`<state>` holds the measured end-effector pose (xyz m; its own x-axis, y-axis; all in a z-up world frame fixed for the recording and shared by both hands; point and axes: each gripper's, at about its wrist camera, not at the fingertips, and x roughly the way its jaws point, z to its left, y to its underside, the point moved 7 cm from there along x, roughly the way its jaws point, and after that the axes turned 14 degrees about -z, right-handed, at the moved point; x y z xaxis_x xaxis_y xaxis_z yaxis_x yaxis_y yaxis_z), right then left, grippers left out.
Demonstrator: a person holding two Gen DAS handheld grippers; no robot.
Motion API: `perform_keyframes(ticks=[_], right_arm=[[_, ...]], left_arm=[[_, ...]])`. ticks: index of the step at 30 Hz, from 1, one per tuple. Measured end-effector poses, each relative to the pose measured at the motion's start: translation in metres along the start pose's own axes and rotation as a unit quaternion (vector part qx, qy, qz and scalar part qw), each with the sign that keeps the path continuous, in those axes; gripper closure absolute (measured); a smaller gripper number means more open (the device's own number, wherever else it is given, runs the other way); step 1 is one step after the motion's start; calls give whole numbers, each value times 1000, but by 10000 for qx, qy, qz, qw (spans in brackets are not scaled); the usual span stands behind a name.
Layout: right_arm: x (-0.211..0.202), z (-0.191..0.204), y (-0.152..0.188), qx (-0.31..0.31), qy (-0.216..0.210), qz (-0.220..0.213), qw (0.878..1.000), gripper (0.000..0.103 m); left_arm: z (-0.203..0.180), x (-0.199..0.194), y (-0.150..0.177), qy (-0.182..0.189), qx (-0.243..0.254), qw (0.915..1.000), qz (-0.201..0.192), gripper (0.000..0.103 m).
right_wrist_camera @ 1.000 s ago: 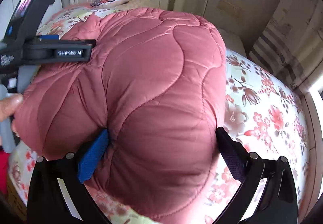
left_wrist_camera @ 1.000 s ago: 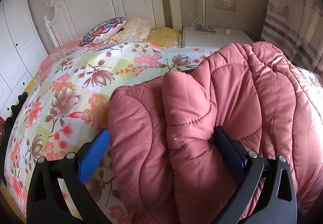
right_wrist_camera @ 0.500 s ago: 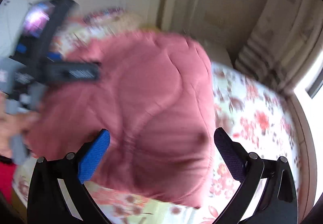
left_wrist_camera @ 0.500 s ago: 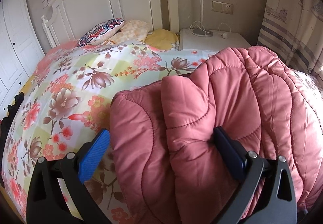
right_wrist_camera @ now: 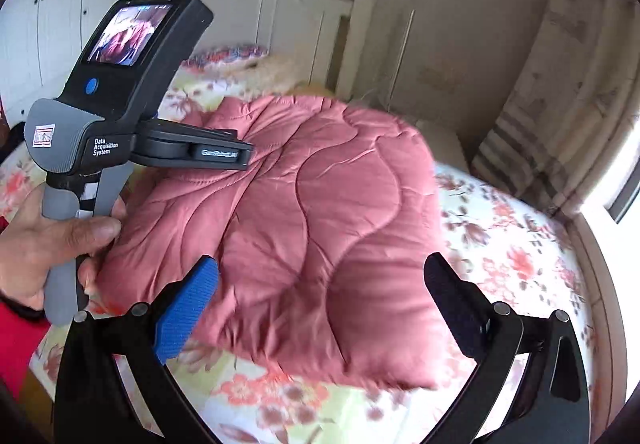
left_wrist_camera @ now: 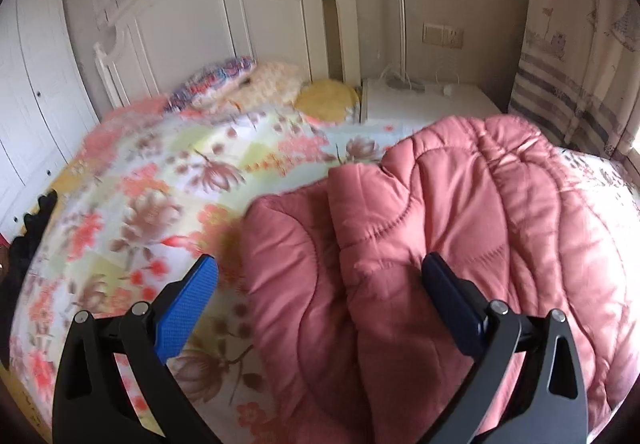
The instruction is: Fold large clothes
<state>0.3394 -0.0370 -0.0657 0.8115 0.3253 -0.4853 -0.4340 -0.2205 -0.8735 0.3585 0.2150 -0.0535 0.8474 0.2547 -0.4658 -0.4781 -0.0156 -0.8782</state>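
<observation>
A pink quilted jacket (right_wrist_camera: 304, 228) lies folded in a thick bundle on the floral bedspread (right_wrist_camera: 516, 268). It also shows in the left wrist view (left_wrist_camera: 420, 244). My left gripper (left_wrist_camera: 320, 276) is open, its jaws wide apart over the jacket's near left edge, the right finger (left_wrist_camera: 448, 296) against the fabric. From the right wrist view the left gripper's body (right_wrist_camera: 120, 124) is held by a hand at the jacket's left side. My right gripper (right_wrist_camera: 320, 276) is open and empty, raised above the jacket's near edge, not touching it.
A white headboard (left_wrist_camera: 224, 16) and pillows (left_wrist_camera: 248, 84) stand at the far end. A white nightstand (left_wrist_camera: 424, 100) with a lamp stands to the right, curtains (left_wrist_camera: 576, 56) beyond. White wardrobe doors (left_wrist_camera: 28, 84) are on the left. A dark garment (left_wrist_camera: 28, 232) lies at the bed's left edge.
My right gripper has pulled back and up off the jacket, which has dropped flat onto the bed. My left gripper has drawn back slightly and stays open.
</observation>
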Motion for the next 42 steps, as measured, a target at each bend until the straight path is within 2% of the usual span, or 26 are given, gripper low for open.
perform_keyframes(ticks=[6,9,12,14,16,18,20,26,29,30,32,36,39,42], right_arm=[[-29,-6,18,-344,482,17,9982,4],[-35,-6,24,-247,365,25,9990,4],[-31,-15,19,-134,449,44,9989,4],[-33,-24,13,35,490,-25,9988,4],[-26,-31,8,181,496,-12,9986,4],[-15,-42,8,114,795,72,9967,4],[-3,-51,13,93,1048,201,9942,4],[19,-73,42,409,870,613,9935,4],[41,-70,63,243,656,1000,9925,5],[39,-71,64,323,639,969,9927,4],[19,-73,57,446,723,618,9945,4],[-12,-57,44,11,736,202,9971,4],[-36,-48,35,-115,857,-122,9962,4],[-50,-43,30,-65,789,-282,9965,4]], left_arm=[[0,-52,-8,-24,-45,9996,-266,2],[-4,-70,-8,-39,-19,9995,-320,2],[-8,-78,-3,-42,-12,9997,-243,2],[-10,-78,5,-20,-58,9999,-105,2],[-7,-72,19,-191,-63,9997,161,2],[-2,-56,42,-295,-35,9980,560,2],[1,-46,56,-262,-98,9972,700,2],[8,-38,63,-302,-112,9966,753,2],[9,-36,63,-352,-131,9965,744,2],[9,-42,61,-361,-171,9973,621,2],[12,-51,58,-407,-147,9983,384,2],[13,-79,50,-479,-122,9988,25,2],[12,-98,45,-469,-123,9988,-114,2],[11,-116,44,-408,-165,9988,-195,2]])
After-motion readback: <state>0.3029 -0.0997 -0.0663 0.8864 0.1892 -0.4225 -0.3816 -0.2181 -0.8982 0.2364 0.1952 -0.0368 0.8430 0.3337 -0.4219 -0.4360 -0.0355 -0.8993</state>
